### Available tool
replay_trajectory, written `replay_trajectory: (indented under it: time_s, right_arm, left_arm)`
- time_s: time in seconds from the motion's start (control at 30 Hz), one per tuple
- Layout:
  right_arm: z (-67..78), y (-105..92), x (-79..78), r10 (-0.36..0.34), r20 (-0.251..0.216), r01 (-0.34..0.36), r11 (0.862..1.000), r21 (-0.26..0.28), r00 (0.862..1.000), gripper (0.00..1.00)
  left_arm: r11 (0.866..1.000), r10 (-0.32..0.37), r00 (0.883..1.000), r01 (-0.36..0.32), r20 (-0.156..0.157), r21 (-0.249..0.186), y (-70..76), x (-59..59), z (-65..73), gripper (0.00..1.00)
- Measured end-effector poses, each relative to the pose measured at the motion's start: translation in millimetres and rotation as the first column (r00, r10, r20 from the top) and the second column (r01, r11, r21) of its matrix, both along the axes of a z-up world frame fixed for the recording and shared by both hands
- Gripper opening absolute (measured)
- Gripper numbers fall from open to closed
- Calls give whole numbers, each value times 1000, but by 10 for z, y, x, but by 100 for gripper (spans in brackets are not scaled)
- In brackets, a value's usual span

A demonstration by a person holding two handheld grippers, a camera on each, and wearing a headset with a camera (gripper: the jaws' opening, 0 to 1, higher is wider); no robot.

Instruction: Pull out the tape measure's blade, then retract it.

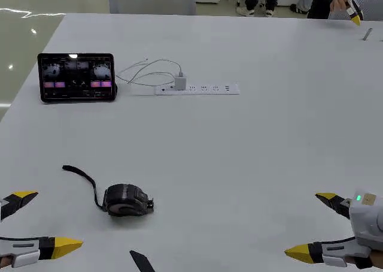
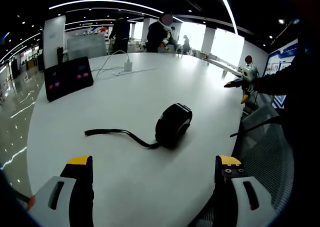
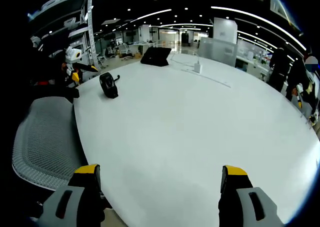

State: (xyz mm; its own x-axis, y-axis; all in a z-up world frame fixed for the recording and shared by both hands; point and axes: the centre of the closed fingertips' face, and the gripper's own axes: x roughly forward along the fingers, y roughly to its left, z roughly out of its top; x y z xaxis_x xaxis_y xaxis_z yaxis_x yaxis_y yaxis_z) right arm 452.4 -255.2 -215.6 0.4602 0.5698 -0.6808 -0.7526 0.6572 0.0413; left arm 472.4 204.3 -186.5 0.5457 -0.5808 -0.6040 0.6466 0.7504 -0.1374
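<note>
A black tape measure (image 1: pixel 127 201) with a black wrist strap (image 1: pixel 81 176) lies on the white table (image 1: pixel 239 140) near its front edge, blade fully in. In the left gripper view the tape measure (image 2: pixel 173 123) rests just ahead of the jaws, which stand wide apart. My left gripper (image 1: pixel 39 221) is open at the lower left, a short way left of the tape measure. My right gripper (image 1: pixel 317 225) is open at the lower right, far from it. The right gripper view shows the tape measure (image 3: pixel 108 84) far off to the left beside the other gripper (image 3: pixel 75 67).
A tablet (image 1: pixel 76 76) with a lit screen stands at the back left. A white power strip (image 1: pixel 197 90) with a charger and cable lies mid-table. A mesh chair (image 3: pixel 42 137) sits at the table's near edge. People stand at the far side.
</note>
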Motion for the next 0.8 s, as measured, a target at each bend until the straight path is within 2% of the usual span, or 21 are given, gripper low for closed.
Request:
replay_trajectory:
  time_s: [0.07,0.1,0.2,0.3,0.33,0.8]
  right_arm:
    - [-10,6,-7,3,1,-3,1000,-3,1000,99]
    - [-14,8,-9,4,1,-4,1000,-4,1000,99]
    - [-18,27,-16,5,-2,-5,1000,-1,1000,99]
    - [-12,39,-11,9,0,-9,1000,0,1000,99]
    - [-6,39,-5,8,2,-8,1000,1,1000,99]
    - [28,-37,40,-3,10,3,1000,-7,1000,99]
  left_arm:
    - [1000,-1,1000,1,5,-4,-2,1,16,99]
    - [1000,-3,1000,2,-9,-15,-12,-13,14,99]
    - [1000,-7,1000,7,4,-3,3,4,9,99]
    - [1000,-5,1000,5,5,5,27,14,7,99]
    - [1000,-4,1000,4,-3,2,37,13,3,99]
    - [1000,12,1000,-12,3,9,88,41,28,99]
